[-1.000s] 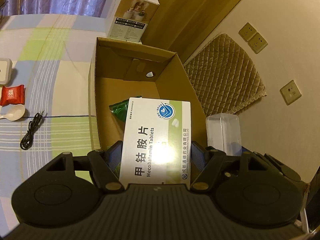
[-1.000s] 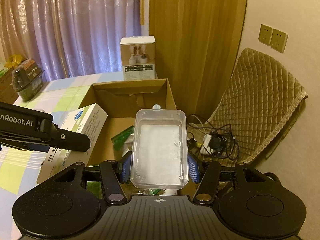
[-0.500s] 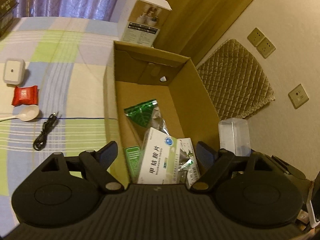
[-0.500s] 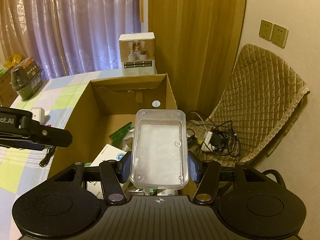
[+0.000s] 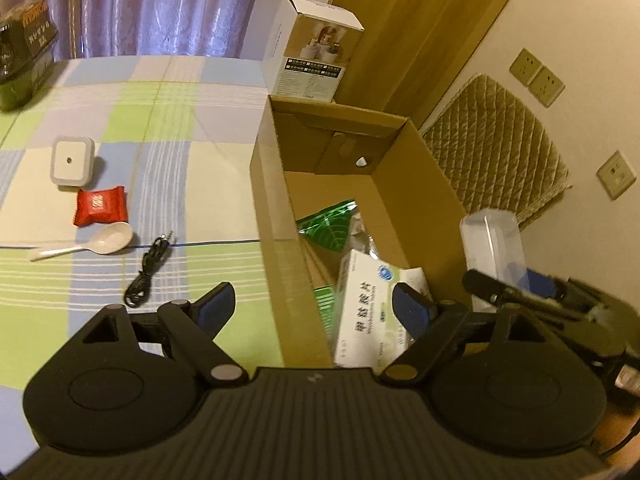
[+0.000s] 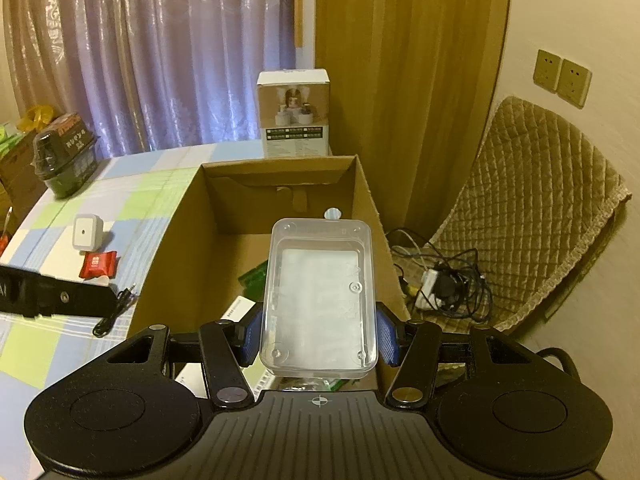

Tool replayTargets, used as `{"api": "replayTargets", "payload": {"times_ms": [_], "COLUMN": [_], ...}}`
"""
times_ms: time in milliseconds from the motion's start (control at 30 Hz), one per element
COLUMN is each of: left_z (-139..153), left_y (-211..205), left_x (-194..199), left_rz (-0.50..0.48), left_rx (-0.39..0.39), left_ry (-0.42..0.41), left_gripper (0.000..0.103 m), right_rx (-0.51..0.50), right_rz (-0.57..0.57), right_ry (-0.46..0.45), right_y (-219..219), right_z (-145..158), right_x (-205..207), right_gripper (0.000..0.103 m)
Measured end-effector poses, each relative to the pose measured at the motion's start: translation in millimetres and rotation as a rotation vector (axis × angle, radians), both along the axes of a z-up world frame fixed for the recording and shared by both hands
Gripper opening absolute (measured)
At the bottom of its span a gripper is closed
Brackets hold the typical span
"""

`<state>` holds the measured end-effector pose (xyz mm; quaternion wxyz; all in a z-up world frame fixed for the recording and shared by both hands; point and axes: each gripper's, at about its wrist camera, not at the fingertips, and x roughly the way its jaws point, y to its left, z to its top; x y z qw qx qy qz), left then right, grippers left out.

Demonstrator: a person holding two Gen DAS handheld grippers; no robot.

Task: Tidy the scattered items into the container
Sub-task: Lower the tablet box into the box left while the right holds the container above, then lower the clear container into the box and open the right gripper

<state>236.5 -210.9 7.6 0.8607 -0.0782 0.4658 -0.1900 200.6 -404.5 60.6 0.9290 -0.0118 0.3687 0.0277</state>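
Under both cameras lies a checked tablecloth (image 5: 168, 152) in green, blue and white. Nearest to you, your left gripper (image 5: 313, 307) has its fingers spread wide apart and holds nothing; it hangs over the left wall of the cardboard box (image 5: 276, 240). Your right gripper (image 6: 318, 334) pinches a clear plastic case (image 6: 320, 296) between its blue pads, above the right part of the box. Inside the box, at the near end, leans a white medicine carton (image 5: 368, 312), and behind it lies a green foil packet (image 5: 330, 226). On the cloth left of the box you see a black audio cable (image 5: 148, 272), a white spoon (image 5: 100, 242), a red candy wrapper (image 5: 100, 210) and, further, a small white plug device (image 5: 71, 160). Behind the box stands a tall white product box (image 5: 314, 64), and at the back hangs a purple curtain (image 6: 160, 60).
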Motion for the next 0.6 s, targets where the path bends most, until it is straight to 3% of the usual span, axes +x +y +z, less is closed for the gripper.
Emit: {"api": "replayTargets", "payload": {"times_ms": [600], "left_z": [-5.0], "left_y": [9.4], "left_x": [-4.8], "left_rz": [-0.022], "left_rx": [0.036], "left_ry": [0.0], "left_gripper": [0.085], "right_rx": [-0.024], "right_rz": [0.012], "right_ry": [-0.004], "right_y": [9.3], "right_z": [-0.2], "right_x": [7.7], "right_gripper": [0.058]}}
